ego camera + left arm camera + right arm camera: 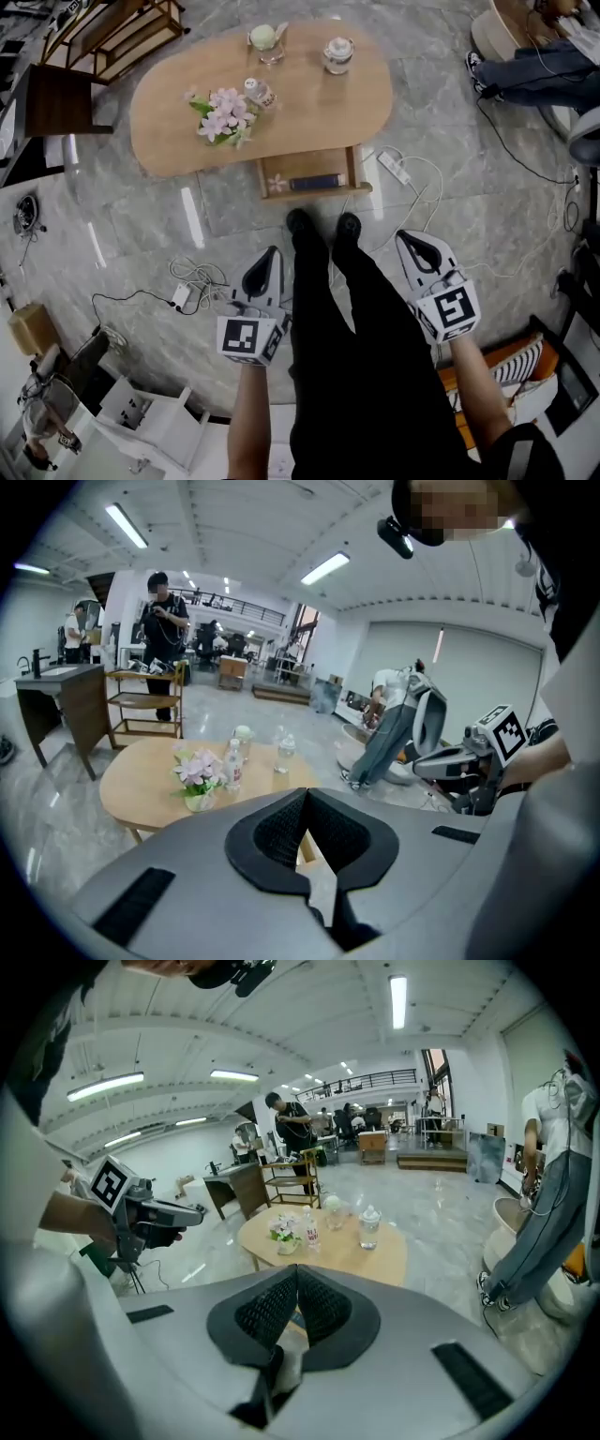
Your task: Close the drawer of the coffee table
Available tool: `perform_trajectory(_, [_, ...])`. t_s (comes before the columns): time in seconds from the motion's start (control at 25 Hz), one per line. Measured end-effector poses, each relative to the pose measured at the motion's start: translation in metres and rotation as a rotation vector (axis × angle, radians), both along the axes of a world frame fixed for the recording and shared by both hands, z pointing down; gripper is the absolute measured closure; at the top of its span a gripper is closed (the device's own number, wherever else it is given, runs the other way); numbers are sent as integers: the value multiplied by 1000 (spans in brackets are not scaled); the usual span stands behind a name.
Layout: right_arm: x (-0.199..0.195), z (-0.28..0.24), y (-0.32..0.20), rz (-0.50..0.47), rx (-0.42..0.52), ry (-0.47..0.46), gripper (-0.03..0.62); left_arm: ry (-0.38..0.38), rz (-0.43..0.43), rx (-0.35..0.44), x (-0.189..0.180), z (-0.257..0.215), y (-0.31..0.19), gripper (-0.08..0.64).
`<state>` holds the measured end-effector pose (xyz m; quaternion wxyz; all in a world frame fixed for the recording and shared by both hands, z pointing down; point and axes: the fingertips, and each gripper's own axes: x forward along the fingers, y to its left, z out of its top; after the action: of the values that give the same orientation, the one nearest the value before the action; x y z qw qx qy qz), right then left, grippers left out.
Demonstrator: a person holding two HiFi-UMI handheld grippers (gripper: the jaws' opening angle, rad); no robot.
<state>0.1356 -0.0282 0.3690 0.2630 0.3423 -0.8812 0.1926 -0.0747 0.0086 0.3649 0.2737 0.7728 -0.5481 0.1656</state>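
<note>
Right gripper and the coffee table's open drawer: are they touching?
Apart. The head view shows the right gripper held well short of the drawer, with bare floor between them.

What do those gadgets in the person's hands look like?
The left gripper and right gripper match: pale grey wedge-shaped shells with black, ribbed pads forming a loop at the front. Behind each sits a white cube printed with black square markers. No cables run from them. The forearms are unsleeved; trousers and shoes are black.
</note>
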Motion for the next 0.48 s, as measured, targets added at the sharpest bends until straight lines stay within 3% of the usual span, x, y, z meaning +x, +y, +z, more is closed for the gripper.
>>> perform_trajectory(0.24, [-11,71,-15,-23,-20,84,580,-34,33,-69,-21,83,-15,548])
perform_trajectory(0.4, [-13,126,-21,-38,-43,146,580,51,24,-107,-37,137,-16,547])
perform_trajectory(0.48, [-15,153,-21,-44,-63,177,580,51,18,-133,-50,167,-15,546])
